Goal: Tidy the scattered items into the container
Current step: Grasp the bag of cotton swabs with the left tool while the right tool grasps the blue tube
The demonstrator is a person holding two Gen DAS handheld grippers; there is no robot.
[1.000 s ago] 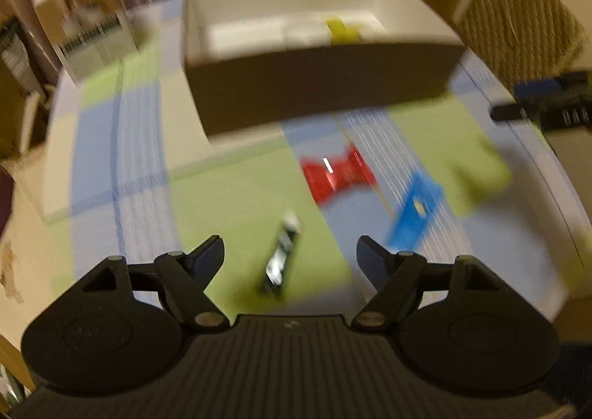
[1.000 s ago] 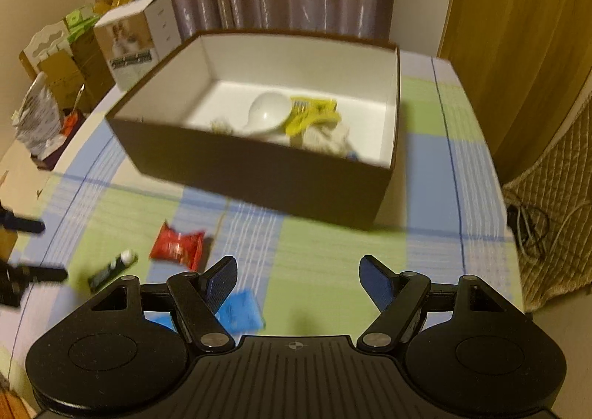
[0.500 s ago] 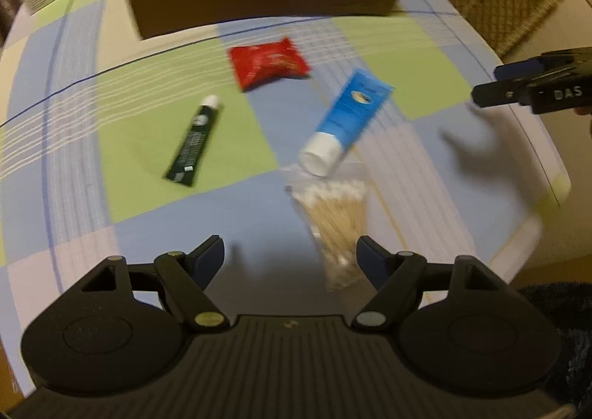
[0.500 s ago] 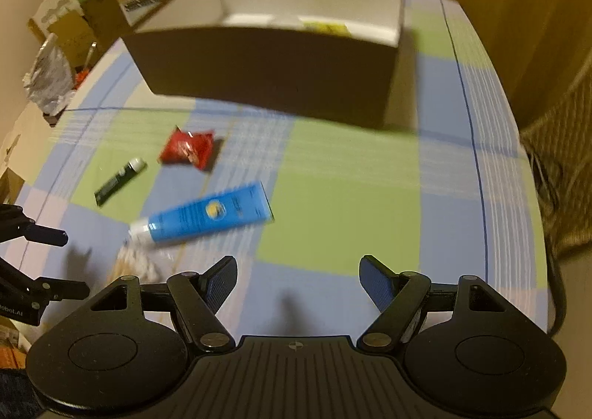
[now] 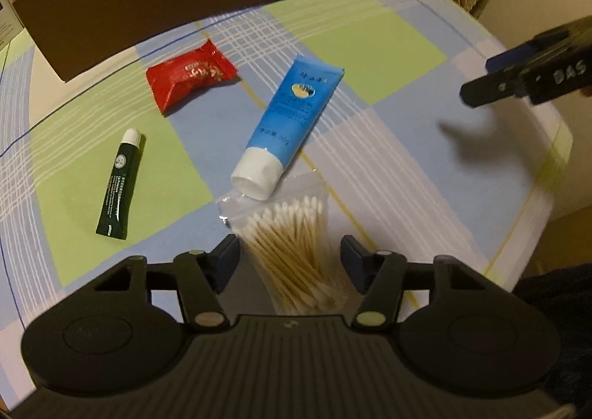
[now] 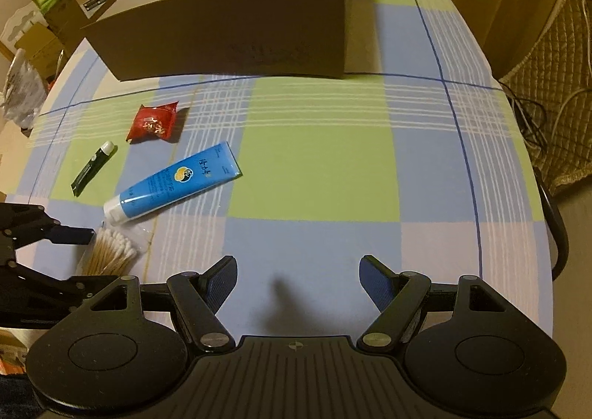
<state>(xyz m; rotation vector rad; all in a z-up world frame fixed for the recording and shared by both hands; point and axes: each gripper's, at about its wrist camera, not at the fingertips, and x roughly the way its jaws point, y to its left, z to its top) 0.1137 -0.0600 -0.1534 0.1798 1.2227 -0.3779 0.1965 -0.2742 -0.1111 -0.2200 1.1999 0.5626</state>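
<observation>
checked cloth: a blue, green and white tablecloth [image 6: 318, 174] covers the table, and every loose item lies on its near-left part.
box: the brown cardboard container [image 6: 236, 34], white inside, stands at the far side of the cloth, well apart from the scattered things.
swabs: a clear bag of cotton swabs [image 5: 296, 245] lies nearest the edge, its top just under the white cap of the blue tube.
left tongs: the left gripper [image 5: 290, 260] points steeply down over the bag, jaws closing, the swabs between them; the pads are not yet pressing on the plastic.
right tongs: the right gripper [image 6: 298, 280] hangs over bare cloth to the right of the items, jaws spread wide, nothing between them.
blue tube: the blue tube [image 6: 174, 184] lies slantwise, cap towards the swabs.
red packet: a red snack packet [image 6: 153, 121] lies just in front of the box.
green tube: a small dark green tube [image 6: 92, 167] lies left of the blue one, apart from it.
</observation>
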